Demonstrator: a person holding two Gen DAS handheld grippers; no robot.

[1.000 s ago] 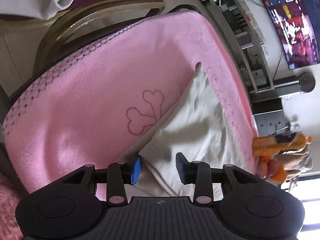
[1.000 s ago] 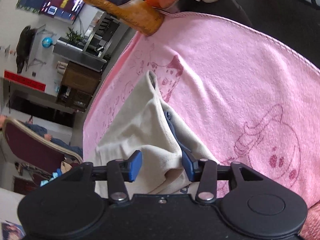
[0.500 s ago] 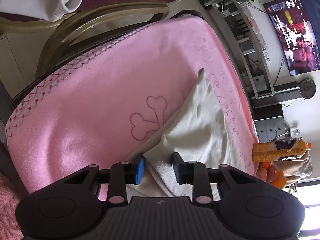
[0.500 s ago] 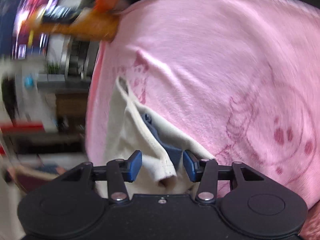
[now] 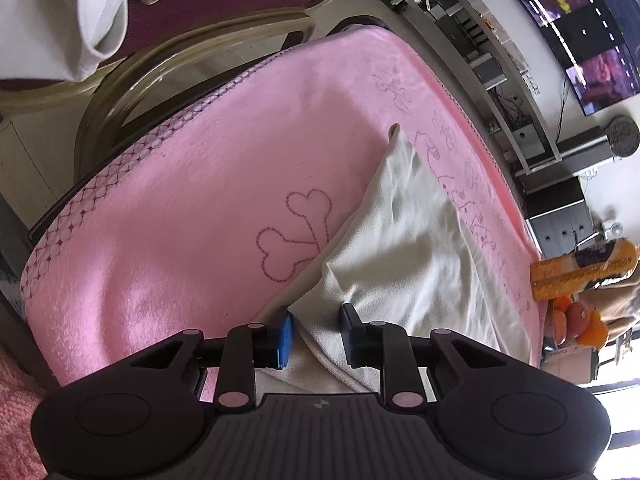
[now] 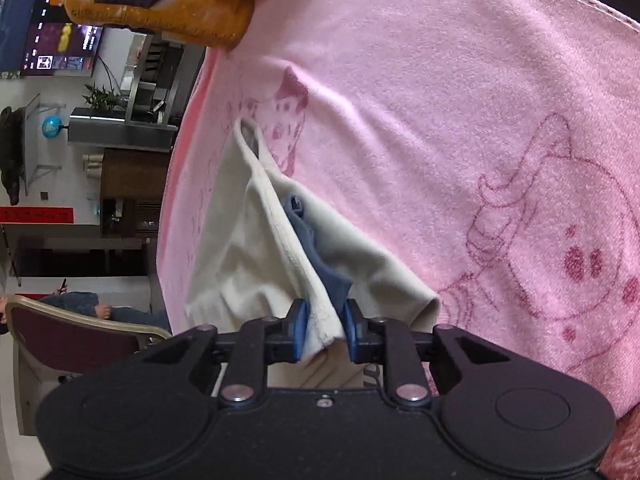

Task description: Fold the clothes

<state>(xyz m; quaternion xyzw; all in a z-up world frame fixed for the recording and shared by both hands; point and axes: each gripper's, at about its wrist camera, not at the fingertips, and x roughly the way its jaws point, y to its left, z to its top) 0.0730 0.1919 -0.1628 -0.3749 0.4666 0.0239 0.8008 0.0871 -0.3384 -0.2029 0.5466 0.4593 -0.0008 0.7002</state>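
Garment [image 6: 248, 264] on the pink towel [image 5: 192, 200] — cream cloth with a blue lining.
Your right gripper [image 6: 323, 330] has its jaws clenched on the garment's hem (blue lining showing just beyond); your left gripper [image 5: 315, 334] sits with jaws parted around a fold of cloth — not pinching it. An orange bottle [image 6: 160, 16] lies at the towel's edge.

Pink towel [image 5: 208, 184] spread over support surface (surface itself hidden beneath), printed with bone outline [image 5: 294, 236] and cartoon figures. Cream garment [image 5: 416, 248] lies directly on it, partly folded, blue lining [image 6: 320, 256] showing. Orange juice bottle [image 6: 160, 16] at towel's edge.
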